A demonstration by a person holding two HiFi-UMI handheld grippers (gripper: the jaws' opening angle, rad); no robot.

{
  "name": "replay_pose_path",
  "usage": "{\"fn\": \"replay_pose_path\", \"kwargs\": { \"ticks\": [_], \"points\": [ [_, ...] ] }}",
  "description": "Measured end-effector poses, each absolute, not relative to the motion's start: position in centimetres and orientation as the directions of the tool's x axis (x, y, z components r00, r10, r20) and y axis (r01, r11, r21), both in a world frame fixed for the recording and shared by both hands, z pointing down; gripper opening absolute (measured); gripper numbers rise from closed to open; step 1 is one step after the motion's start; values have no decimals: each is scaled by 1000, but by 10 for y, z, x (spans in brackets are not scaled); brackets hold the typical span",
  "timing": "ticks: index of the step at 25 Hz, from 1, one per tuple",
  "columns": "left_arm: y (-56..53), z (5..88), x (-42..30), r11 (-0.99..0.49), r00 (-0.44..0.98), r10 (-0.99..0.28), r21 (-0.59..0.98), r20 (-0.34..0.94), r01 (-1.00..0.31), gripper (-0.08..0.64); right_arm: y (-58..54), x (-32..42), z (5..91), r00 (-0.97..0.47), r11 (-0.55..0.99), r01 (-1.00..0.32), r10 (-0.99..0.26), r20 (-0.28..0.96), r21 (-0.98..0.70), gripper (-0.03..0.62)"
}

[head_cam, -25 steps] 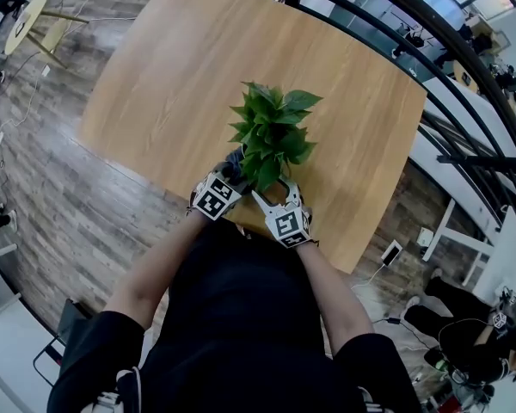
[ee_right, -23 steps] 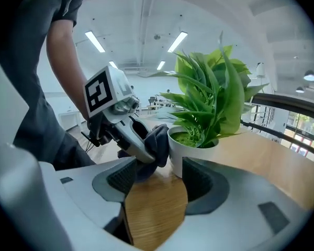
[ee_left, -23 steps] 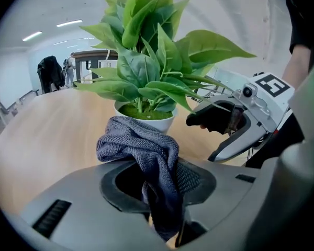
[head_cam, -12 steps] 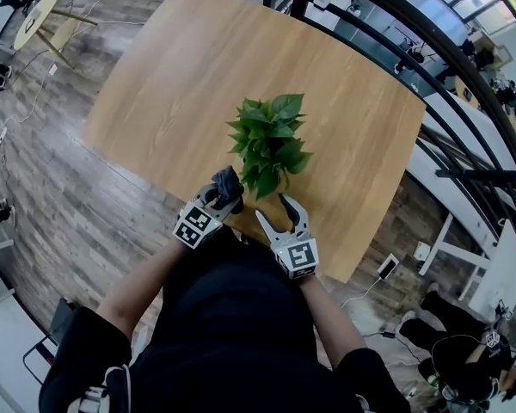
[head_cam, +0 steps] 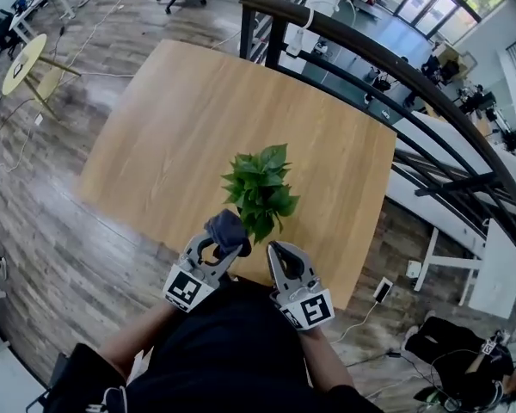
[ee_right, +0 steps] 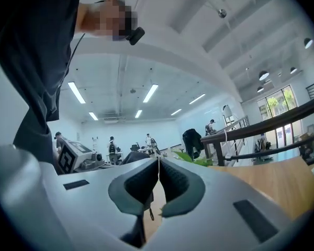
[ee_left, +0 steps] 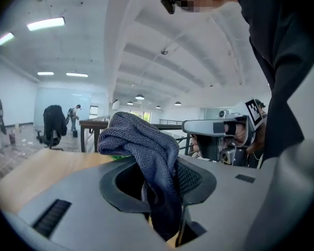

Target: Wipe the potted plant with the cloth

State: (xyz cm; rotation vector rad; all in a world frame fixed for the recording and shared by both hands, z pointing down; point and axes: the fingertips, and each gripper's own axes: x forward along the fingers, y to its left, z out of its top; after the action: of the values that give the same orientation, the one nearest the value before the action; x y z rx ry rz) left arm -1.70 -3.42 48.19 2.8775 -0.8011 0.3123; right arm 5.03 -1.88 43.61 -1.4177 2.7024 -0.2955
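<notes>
Because the cloth (head_cam: 226, 225) is limp, the left tongs (head_cam: 221, 242) clamp its bunched middle, while the right tongs (head_cam: 275, 252), just closed empty, should probably spare the potted plant's (head_cam: 260, 188) fragile leaves.

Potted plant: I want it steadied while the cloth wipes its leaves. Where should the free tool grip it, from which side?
Probably low, at the pot beneath the leaves of the potted plant, reached level from the near table edge by the right tool. The foliage spreads over the top, hiding the pot.
</notes>
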Motion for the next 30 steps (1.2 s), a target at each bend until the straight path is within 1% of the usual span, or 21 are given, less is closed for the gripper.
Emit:
{"fn": "replay_pose_path", "kwargs": {
  "ticks": [2, 4, 9, 13, 18, 25, 30],
  "points": [
    [-36, 462, -20, -858, 844, -491, 49, 215, -511, 146, -20, 41, 418, -534, 527, -837, -845, 11, -150, 18],
    [-36, 443, -24, -862, 855, -482, 71, 189, -502, 146, -21, 31, 400, -498, 496, -863, -867, 6, -98, 18],
    [-40, 415, -34, -877, 876, -464, 69, 131, -475, 146, -36, 8, 384, -437, 435, -896, -899, 8, -88, 18],
    [-39, 410, -48, -868, 869, -480, 76, 122, -490, 146, -33, 2, 378, -387, 385, -919, -922, 9, -86, 18],
    [-43, 417, -70, -850, 849, -506, 83, 153, -521, 146, -29, -6, 371, -339, 338, -937, -941, -6, -84, 18],
    [-29, 423, -73, -885, 882, -450, 59, 141, -462, 146, -21, -27, 375, -304, 305, -951, -952, -25, -58, 18],
    [-24, 415, -73, -892, 890, -441, 52, 119, -449, 146, -16, -35, 369, -316, 317, -948, -948, -40, -35, 18]
  ]
}}
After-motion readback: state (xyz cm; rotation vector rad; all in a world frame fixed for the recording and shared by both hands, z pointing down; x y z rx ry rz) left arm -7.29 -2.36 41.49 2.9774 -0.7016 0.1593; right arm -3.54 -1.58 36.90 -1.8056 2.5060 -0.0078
